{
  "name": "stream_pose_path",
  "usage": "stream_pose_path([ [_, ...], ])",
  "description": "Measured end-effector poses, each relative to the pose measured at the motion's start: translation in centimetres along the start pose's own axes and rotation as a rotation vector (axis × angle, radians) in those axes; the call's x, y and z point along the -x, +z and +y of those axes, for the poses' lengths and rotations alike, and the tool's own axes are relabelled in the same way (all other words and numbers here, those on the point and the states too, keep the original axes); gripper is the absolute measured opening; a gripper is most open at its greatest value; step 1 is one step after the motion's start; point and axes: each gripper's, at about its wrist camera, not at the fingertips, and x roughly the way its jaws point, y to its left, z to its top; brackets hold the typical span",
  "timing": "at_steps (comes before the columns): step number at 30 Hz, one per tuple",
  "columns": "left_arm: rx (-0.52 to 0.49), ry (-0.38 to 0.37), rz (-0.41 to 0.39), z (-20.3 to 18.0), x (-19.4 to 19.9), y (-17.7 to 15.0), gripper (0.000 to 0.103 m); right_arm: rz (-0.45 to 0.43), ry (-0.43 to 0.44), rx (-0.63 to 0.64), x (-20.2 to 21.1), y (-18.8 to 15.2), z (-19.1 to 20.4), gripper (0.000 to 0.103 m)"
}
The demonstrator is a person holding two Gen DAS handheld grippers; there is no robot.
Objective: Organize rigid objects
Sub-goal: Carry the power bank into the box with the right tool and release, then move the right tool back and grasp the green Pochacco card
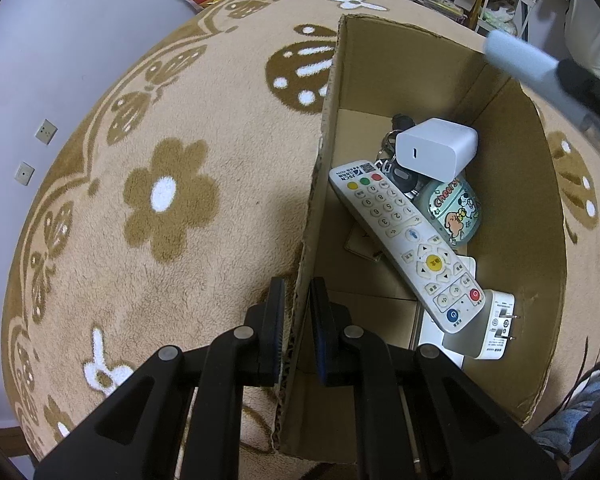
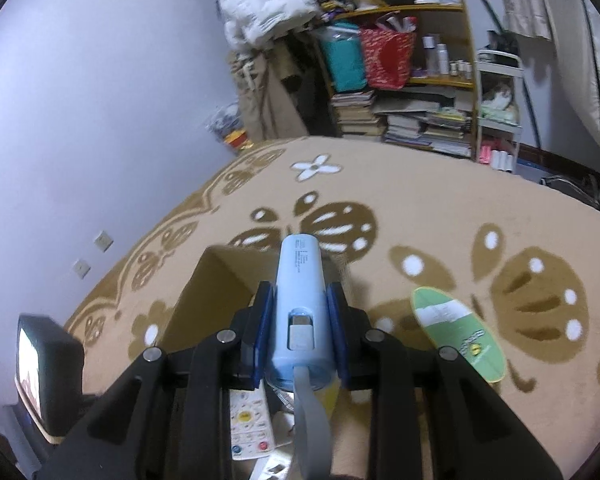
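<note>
The right tool (image 2: pixel 300 332) is gripping a pale blue cylinder (image 2: pixel 298 292) at the frame's centre, its pads (image 2: pixel 262 332) pressing both sides. A grey strap (image 2: pixel 308 408) is hanging from it. Below, a remote (image 2: pixel 250 424) is lying in a box (image 2: pixel 216 280). A green board (image 2: pixel 458 330) is resting at right on the carpet (image 2: pixel 420 208).

Open cardboard box (image 1: pixel 512 216) on a floral rug holds a white remote (image 1: pixel 406 246), white charger cube (image 1: pixel 436 148), keys, cartoon case (image 1: pixel 454 210) and plug adapter (image 1: pixel 494 326). Pale blue cylinder (image 2: pixel 300 304) held above.
</note>
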Motion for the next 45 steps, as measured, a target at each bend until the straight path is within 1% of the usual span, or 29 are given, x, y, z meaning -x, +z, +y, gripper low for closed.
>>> stream_pose_path([
  [5, 0.001, -0.002, 0.000, 0.0, 0.0, 0.0, 0.012, 0.067, 0.017, 0.069, -1.8, -1.7, 2.2, 0.029],
  [9, 0.003, -0.004, 0.000, 0.0, 0.0, -0.1, 0.012, 0.139, 0.002, 0.137, -3.7, -3.5, 3.6, 0.029],
  [16, 0.006, -0.009, 0.002, 0.0, -0.1, 0.0, 0.012, 0.188, 0.019, 0.163, -4.5, -4.4, 3.7, 0.029],
  [21, 0.007, -0.010, 0.001, 0.1, -0.1, 0.0, 0.012, 0.202, 0.009, 0.208, -4.6, -4.7, 4.2, 0.030],
  [27, 0.008, -0.012, 0.000, 0.0, 0.0, 0.0, 0.012, 0.173, 0.000, 0.180, -4.0, -3.9, 3.7, 0.030],
  [29, 0.008, -0.011, 0.000, -0.1, 0.0, -0.1, 0.012, 0.151, -0.008, 0.156, -3.4, -3.3, 3.1, 0.032],
  [30, 0.009, -0.011, 0.001, 0.0, 0.0, 0.0, 0.012, 0.141, -0.008, 0.145, -3.0, -3.0, 2.8, 0.039],
  [31, 0.008, -0.010, 0.001, -0.1, 0.0, 0.0, 0.012, 0.125, -0.007, 0.131, -2.6, -2.5, 2.4, 0.052],
  [32, 0.008, -0.010, 0.000, 0.0, 0.0, 0.0, 0.012, 0.098, -0.003, 0.119, -2.0, -2.1, 1.9, 0.056],
  [33, 0.008, -0.010, 0.001, 0.0, 0.0, 0.0, 0.012, 0.070, 0.007, 0.114, -1.4, -1.6, 1.5, 0.058],
  [35, 0.007, -0.009, 0.000, 0.0, 0.0, 0.0, 0.012, 0.052, 0.001, 0.109, -0.7, -1.0, 0.7, 0.059],
  [36, 0.007, -0.010, 0.000, 0.0, 0.0, 0.0, 0.012, 0.043, -0.010, 0.106, -0.4, -0.6, 0.1, 0.062],
  [37, 0.007, -0.010, 0.000, 0.0, 0.0, 0.0, 0.012, 0.032, -0.028, 0.101, -0.1, -0.3, -0.5, 0.069],
  [38, 0.006, -0.009, 0.000, 0.0, 0.0, -0.1, 0.012, 0.018, -0.053, 0.096, 0.1, -0.1, -1.1, 0.074],
  [39, 0.007, -0.010, 0.000, 0.0, 0.0, 0.0, 0.012, 0.011, -0.072, 0.093, 0.2, 0.1, -1.6, 0.083],
  [40, 0.007, -0.010, 0.001, 0.0, 0.0, 0.0, 0.012, -0.002, -0.109, 0.090, 0.4, 0.3, -2.4, 0.089],
  [41, 0.007, -0.011, 0.001, 0.1, 0.0, 0.0, 0.012, -0.005, -0.132, 0.093, 0.5, 0.5, -3.0, 0.093],
  [42, 0.008, -0.011, 0.001, 0.1, 0.0, 0.0, 0.012, -0.001, -0.143, 0.099, 0.5, 0.7, -3.4, 0.100],
  [43, 0.009, -0.011, 0.001, 0.0, 0.0, -0.1, 0.013, 0.009, -0.161, 0.111, 0.4, 0.8, -4.2, 0.103],
  [45, 0.012, -0.013, 0.003, 0.2, 0.0, 0.0, 0.013, 0.011, -0.183, 0.113, 0.4, 0.9, -5.1, 0.103],
])
